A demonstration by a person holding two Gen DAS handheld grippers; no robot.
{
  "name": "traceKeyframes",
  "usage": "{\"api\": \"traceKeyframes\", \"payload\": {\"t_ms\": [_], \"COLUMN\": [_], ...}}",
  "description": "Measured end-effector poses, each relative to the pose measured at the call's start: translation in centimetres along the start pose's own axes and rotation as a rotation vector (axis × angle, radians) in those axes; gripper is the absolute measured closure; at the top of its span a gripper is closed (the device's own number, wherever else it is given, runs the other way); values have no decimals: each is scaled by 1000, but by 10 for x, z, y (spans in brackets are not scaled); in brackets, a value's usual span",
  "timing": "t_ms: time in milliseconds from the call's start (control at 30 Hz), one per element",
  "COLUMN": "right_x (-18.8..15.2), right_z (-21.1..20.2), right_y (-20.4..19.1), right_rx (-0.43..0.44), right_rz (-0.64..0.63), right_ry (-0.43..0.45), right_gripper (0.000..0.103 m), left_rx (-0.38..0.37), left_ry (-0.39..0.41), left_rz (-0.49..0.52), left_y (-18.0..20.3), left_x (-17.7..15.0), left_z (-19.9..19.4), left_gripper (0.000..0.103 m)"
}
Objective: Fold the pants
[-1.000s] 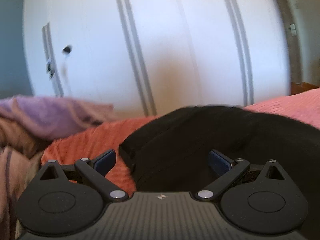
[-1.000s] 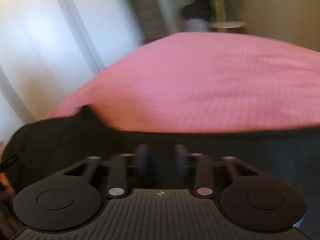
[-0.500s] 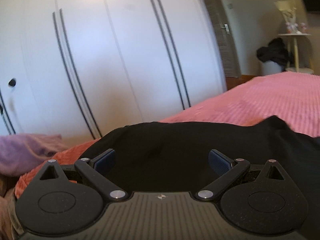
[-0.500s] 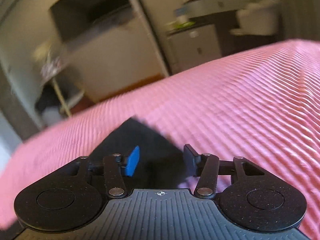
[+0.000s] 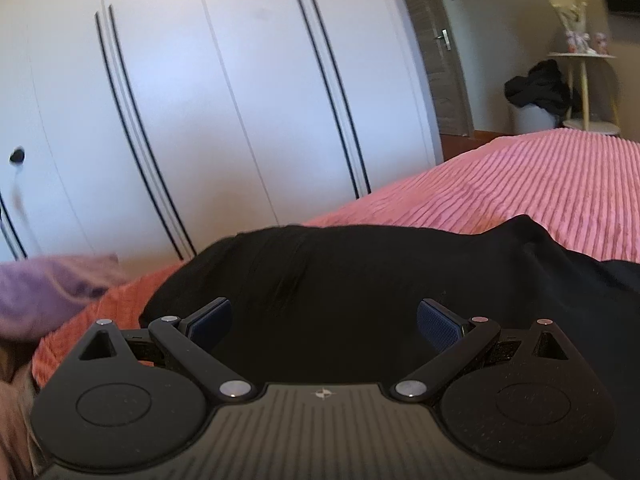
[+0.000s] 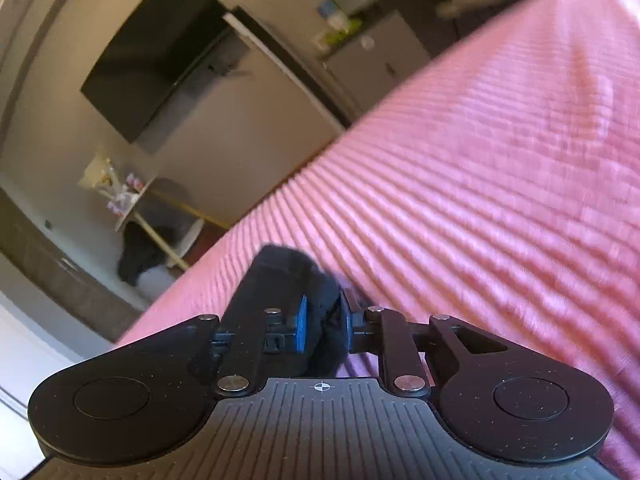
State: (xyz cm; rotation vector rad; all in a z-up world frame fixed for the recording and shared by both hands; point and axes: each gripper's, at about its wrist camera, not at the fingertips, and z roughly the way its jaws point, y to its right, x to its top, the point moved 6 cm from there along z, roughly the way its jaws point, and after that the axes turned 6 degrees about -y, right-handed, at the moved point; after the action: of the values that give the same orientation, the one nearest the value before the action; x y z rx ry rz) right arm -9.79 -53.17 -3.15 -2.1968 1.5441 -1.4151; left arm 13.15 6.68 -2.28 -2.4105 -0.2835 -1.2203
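Black pants (image 5: 360, 272) lie on a pink ribbed bedspread (image 5: 540, 184). In the left wrist view my left gripper (image 5: 324, 320) is wide open just above the pants, with black cloth between and beyond its blue pads (image 5: 438, 326). In the right wrist view my right gripper (image 6: 323, 326) is shut on a bunched end of the pants (image 6: 288, 276), which sticks out past the fingertips over the bedspread (image 6: 480, 200). The view is tilted.
White wardrobe doors (image 5: 240, 100) stand beyond the bed's far edge. Purple and brown clothes (image 5: 44, 292) lie at the left. A side table (image 5: 580, 92) with a dark heap is at the far right. A wall television (image 6: 156, 52) shows in the right wrist view.
My right gripper swung right along the bed and closed from open onto the end of the pants. My left gripper turned right over the pants and stayed open.
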Motion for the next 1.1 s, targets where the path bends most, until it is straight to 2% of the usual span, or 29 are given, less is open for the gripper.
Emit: {"api": "traceKeyframes", "payload": {"t_ms": [33, 167, 233, 267, 333, 433, 500, 567, 667, 700, 767, 833, 867, 900, 933, 967, 1100], "right_x": [11, 12, 8, 5, -1, -4, 1, 14, 40, 45, 48, 40, 33, 24, 14, 5, -21], "right_z": [3, 5, 19, 25, 33, 36, 33, 17, -16, -22, -21, -4, 7, 18, 25, 27, 23], "right_y": [-5, -17, -18, -14, -12, -15, -31, -59, -72, -69, -56, -37, -25, -11, 3, 16, 38], "right_rx": [-6, 47, 51, 53, 65, 67, 73, 191, 432, 455, 420, 320, 235, 125, 51, 27, 136], "right_rz": [-29, -34, -11, 24, 48, 53, 30, 9, 107, 132, 145, 144, 136, 129, 135, 164, 277], "right_ry": [16, 33, -11, -45, -84, -90, -91, -42, 82, 113, 135, 93, 54, -5, -67, -101, -138], "right_gripper": [83, 82, 67, 65, 69, 80, 84, 86, 88, 89, 89, 87, 82, 72, 65, 64, 59], "left_rx": [1, 0, -3, -8, -18, -20, -17, -13, -6, -7, -12, -18, -20, -21, -21, -21, -75], "left_ry": [-8, -35, -54, -66, -88, -109, -120, -129, -133, -132, -127, -129, -134, -139, -143, -145, -142], "left_rz": [-13, -55, -82, -99, -136, -184, -210, -222, -230, -233, -241, -243, -243, -241, -239, -237, -216], "left_y": [-2, -9, -14, -17, -22, -30, -35, -37, -39, -40, -41, -42, -41, -41, -40, -39, -29], "left_x": [0, -1, -3, -3, -5, -7, -9, -10, -10, -10, -10, -10, -10, -11, -11, -11, -9], "left_z": [1, 5, 3, 4, 5, 7, 8, 8, 7, 6, 5, 6, 7, 8, 8, 8, 3], "left_gripper": [4, 4, 4, 4, 4, 4, 4, 4, 4, 4, 4, 4, 4, 4, 4, 4, 4]}}
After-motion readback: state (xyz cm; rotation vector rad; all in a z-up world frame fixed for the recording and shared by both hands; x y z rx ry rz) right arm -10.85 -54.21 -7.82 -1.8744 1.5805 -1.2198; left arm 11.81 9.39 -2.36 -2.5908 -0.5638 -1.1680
